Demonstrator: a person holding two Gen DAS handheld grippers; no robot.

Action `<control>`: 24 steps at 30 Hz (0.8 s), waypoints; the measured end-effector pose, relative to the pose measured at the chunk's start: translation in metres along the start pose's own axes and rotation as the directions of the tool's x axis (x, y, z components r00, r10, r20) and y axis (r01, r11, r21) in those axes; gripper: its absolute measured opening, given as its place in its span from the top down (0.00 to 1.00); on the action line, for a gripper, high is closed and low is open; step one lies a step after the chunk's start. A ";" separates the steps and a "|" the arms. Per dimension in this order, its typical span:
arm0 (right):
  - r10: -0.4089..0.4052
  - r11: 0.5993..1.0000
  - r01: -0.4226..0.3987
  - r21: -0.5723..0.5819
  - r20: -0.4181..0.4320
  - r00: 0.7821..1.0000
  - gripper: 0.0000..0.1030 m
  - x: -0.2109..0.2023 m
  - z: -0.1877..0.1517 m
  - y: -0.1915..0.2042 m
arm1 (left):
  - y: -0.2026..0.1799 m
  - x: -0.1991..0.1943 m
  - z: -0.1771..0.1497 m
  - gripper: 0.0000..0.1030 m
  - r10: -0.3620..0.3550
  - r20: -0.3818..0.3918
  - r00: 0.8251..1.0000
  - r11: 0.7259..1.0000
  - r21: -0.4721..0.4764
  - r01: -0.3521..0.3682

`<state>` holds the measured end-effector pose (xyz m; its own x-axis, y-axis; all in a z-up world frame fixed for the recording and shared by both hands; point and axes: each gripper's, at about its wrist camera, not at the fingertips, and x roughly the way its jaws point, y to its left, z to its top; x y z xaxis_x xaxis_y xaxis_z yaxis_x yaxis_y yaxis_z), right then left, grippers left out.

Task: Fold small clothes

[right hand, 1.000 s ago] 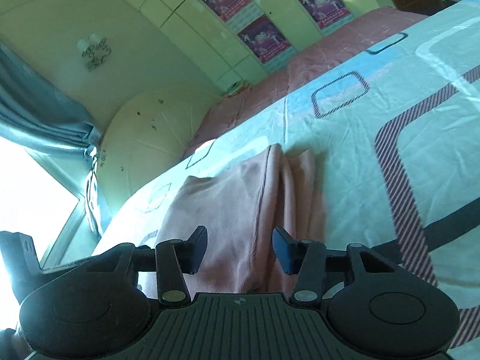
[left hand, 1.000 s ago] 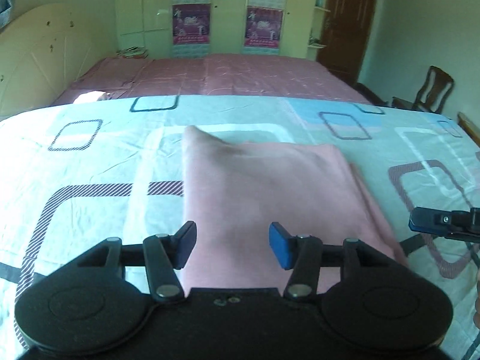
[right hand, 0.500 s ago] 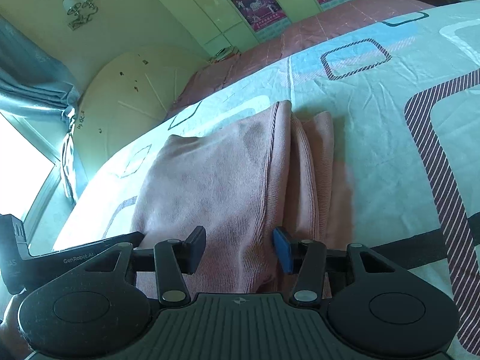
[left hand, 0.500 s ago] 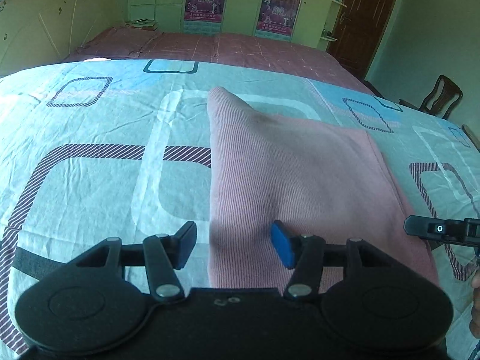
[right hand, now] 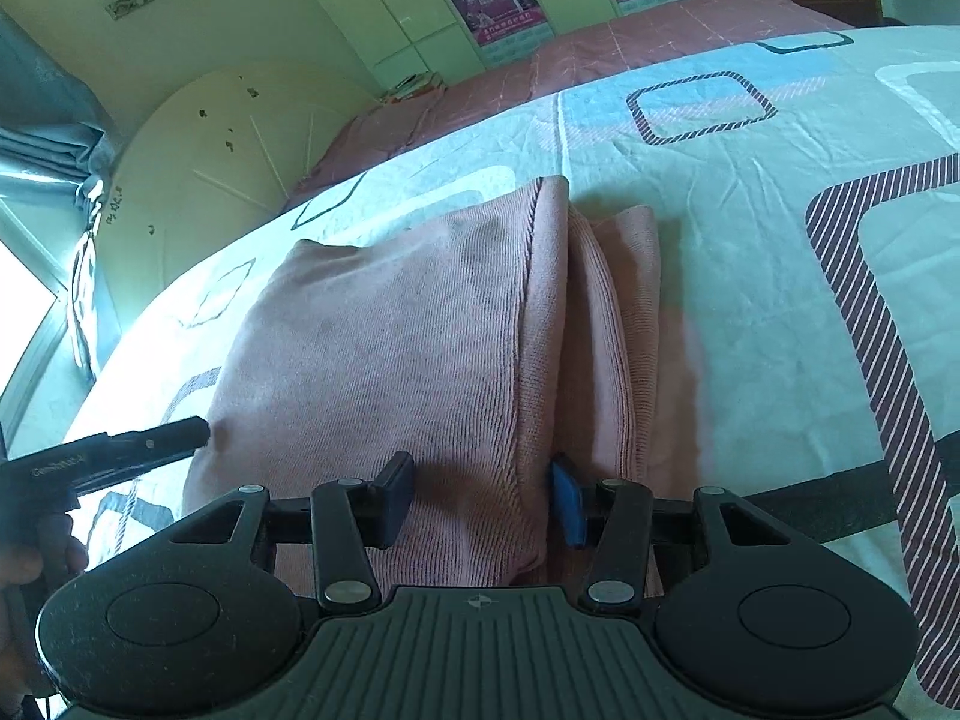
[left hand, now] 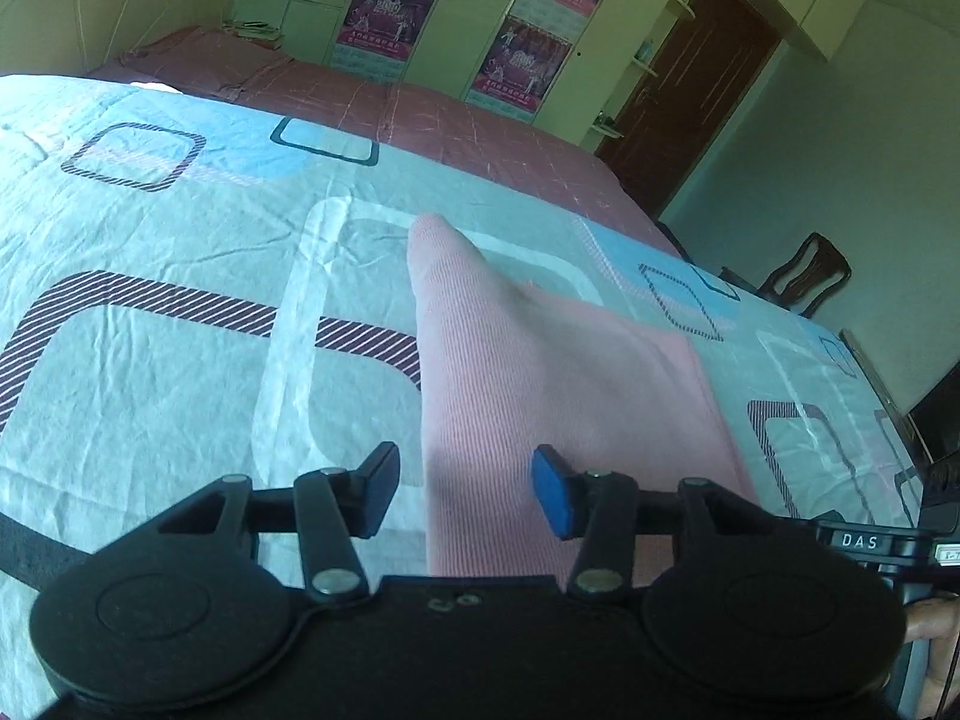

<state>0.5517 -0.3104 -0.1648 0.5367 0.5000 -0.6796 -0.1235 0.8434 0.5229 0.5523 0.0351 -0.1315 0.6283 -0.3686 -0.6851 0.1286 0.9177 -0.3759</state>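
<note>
The folded pink garment [left hand: 558, 396] lies flat on the patterned bedsheet [left hand: 150, 372], its left edge running between the left gripper [left hand: 465, 489] fingers. Those jaws are closing but aren't pinching the cloth. At the right gripper [right hand: 480, 498] the fingers sit apart with the top fold's seamed edge between them; can't tell if they're actually squeezing it. Maroon bedspread [left hand: 390, 108] lies beyond the fingertips.

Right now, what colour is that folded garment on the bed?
Pink, a plain ribbed knit garment; it shows best in the right wrist view.
</note>
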 end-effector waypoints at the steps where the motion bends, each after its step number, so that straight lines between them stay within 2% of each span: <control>1: -0.006 1.000 0.006 -0.009 -0.008 1.000 0.52 0.003 0.001 0.002 | 0.001 0.004 0.001 0.55 0.010 -0.021 1.000 1.000 0.011 -0.010; 4: -0.027 0.997 0.025 -0.073 -0.031 0.999 0.53 0.011 0.003 0.014 | 0.005 0.020 -0.001 0.56 0.023 -0.082 0.996 0.999 0.036 -0.020; 5: -0.035 0.994 0.031 -0.102 -0.036 0.999 0.60 0.012 0.004 0.019 | 0.006 0.024 -0.003 0.56 0.023 -0.088 0.996 0.999 0.042 -0.020; 6: -0.035 0.992 0.031 -0.122 -0.038 0.999 0.84 0.013 0.004 0.023 | 0.008 0.027 -0.003 0.56 0.018 -0.091 0.996 0.999 0.041 -0.014; 7: -0.049 0.988 0.044 -0.149 -0.032 0.998 0.86 0.014 0.004 0.028 | 0.008 0.028 -0.003 0.57 0.015 -0.092 0.996 0.999 0.037 -0.012; 9: -0.087 0.974 0.082 -0.213 -0.013 0.996 0.88 0.013 0.002 0.038 | 0.004 0.026 0.000 0.70 -0.010 -0.096 0.995 0.999 0.048 0.014; 13: -0.109 0.962 0.121 -0.245 0.062 0.992 0.90 -0.012 0.003 0.044 | -0.010 0.021 0.004 0.72 -0.002 -0.100 0.995 0.995 0.098 0.011; 15: -0.112 0.960 0.128 -0.247 0.079 0.991 0.91 -0.029 0.004 0.041 | -0.020 0.016 0.008 0.73 -0.025 -0.099 0.995 0.993 0.112 0.036; 17: -0.127 0.955 0.147 -0.256 0.092 0.988 0.91 -0.041 0.002 0.037 | -0.034 0.012 0.010 0.68 -0.057 -0.096 0.994 0.987 0.147 0.071; 18: -0.141 0.952 0.160 -0.261 0.089 0.986 0.91 -0.043 -0.001 0.033 | -0.042 0.015 0.008 0.67 -0.039 -0.103 0.994 0.981 0.187 0.058; 20: -0.152 0.957 0.158 -0.241 0.045 0.987 0.91 -0.032 -0.007 0.019 | -0.053 0.031 0.000 0.67 0.051 -0.132 0.990 0.963 0.269 -0.014; 22: -0.134 0.976 0.132 -0.176 0.000 0.991 0.91 -0.013 -0.012 0.000 | -0.054 0.039 -0.005 0.64 0.079 -0.135 0.988 0.960 0.276 -0.039; 24: -0.115 0.983 0.115 -0.141 0.013 0.993 0.91 -0.011 -0.011 -0.004 | -0.056 0.038 -0.001 0.65 0.086 -0.150 0.985 0.958 0.283 -0.040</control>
<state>0.5372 -0.3172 -0.1647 0.5579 0.3975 -0.7285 -0.1773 0.9147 0.3633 0.5685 -0.0307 -0.1371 0.5146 -0.3063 -0.8009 0.3152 0.9362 -0.1555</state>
